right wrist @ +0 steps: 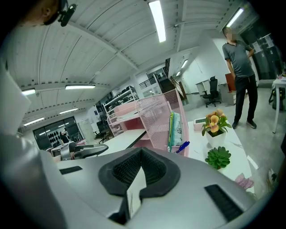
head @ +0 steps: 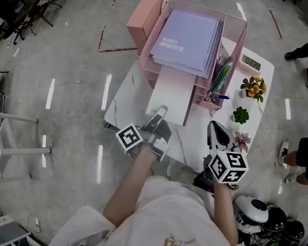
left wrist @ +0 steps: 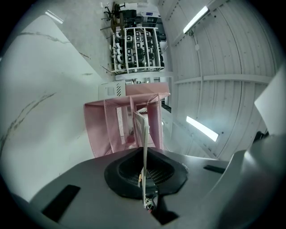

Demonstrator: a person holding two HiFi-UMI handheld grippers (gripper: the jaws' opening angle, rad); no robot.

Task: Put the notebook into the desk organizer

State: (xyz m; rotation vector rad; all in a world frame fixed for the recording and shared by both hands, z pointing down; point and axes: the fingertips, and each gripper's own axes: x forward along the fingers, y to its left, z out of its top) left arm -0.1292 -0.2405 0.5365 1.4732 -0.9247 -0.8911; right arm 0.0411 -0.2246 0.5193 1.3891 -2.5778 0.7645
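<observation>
White notebook [head: 170, 96] at the pink organizer [head: 240, 39]
Left gripper [head: 159, 113] is clamped on its near edge, far end at the lower slot. Right gripper [head: 215, 128] is closed beside it. The purple notebook [head: 186, 40] on top reads "GOOD".

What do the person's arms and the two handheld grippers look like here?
The left gripper and right gripper: grey shells, black ribbed jaw pads, each with a white cube bearing black square markers; white short-sleeved shirt with gold print, forearms bare.
</observation>
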